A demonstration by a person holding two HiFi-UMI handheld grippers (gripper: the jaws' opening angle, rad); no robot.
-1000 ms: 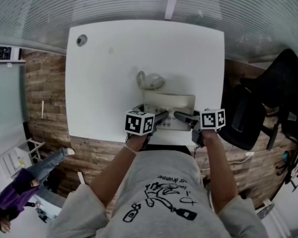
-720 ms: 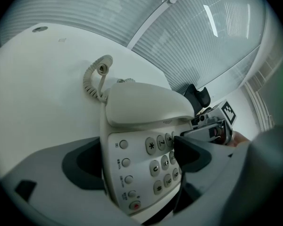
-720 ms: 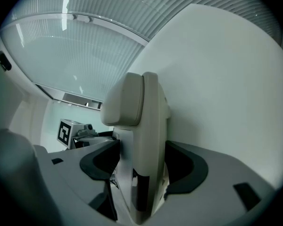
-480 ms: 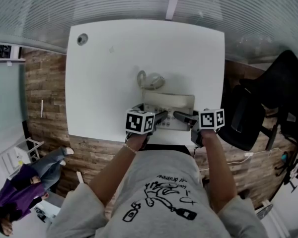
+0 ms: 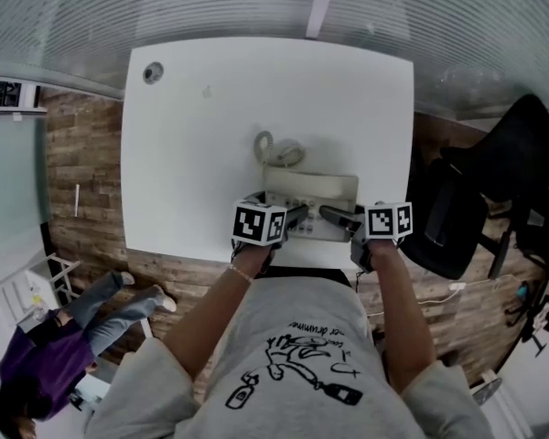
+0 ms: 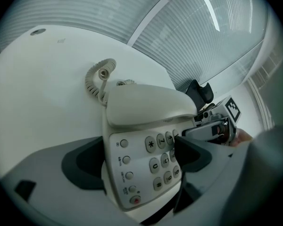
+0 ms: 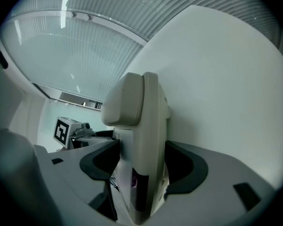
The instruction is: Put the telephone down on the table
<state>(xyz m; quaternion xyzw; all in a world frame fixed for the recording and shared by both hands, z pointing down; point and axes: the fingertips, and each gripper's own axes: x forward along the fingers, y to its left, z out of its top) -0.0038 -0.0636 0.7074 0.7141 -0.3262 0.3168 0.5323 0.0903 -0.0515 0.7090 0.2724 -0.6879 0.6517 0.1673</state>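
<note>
A beige desk telephone (image 5: 311, 193) with its handset on the cradle sits low over the front edge of the white table (image 5: 210, 135); whether it rests on the table I cannot tell. Its coiled cord (image 5: 274, 146) lies behind it. My left gripper (image 5: 297, 216) is shut on the telephone's left end, my right gripper (image 5: 334, 214) on its right end. In the left gripper view the keypad (image 6: 162, 164) and handset (image 6: 146, 107) fill the space between the jaws of the left gripper (image 6: 137, 159). The right gripper view shows the telephone (image 7: 144, 140) edge-on, clamped in the right gripper (image 7: 141, 166).
A round cable hole (image 5: 152, 72) is in the table's far left corner. A black office chair (image 5: 494, 190) stands to the right of the table. A person (image 5: 55, 355) is on the wooden floor at the lower left. A ribbed glass wall runs behind the table.
The telephone and both grippers have barely shifted. The person at the lower left has moved across the floor.
</note>
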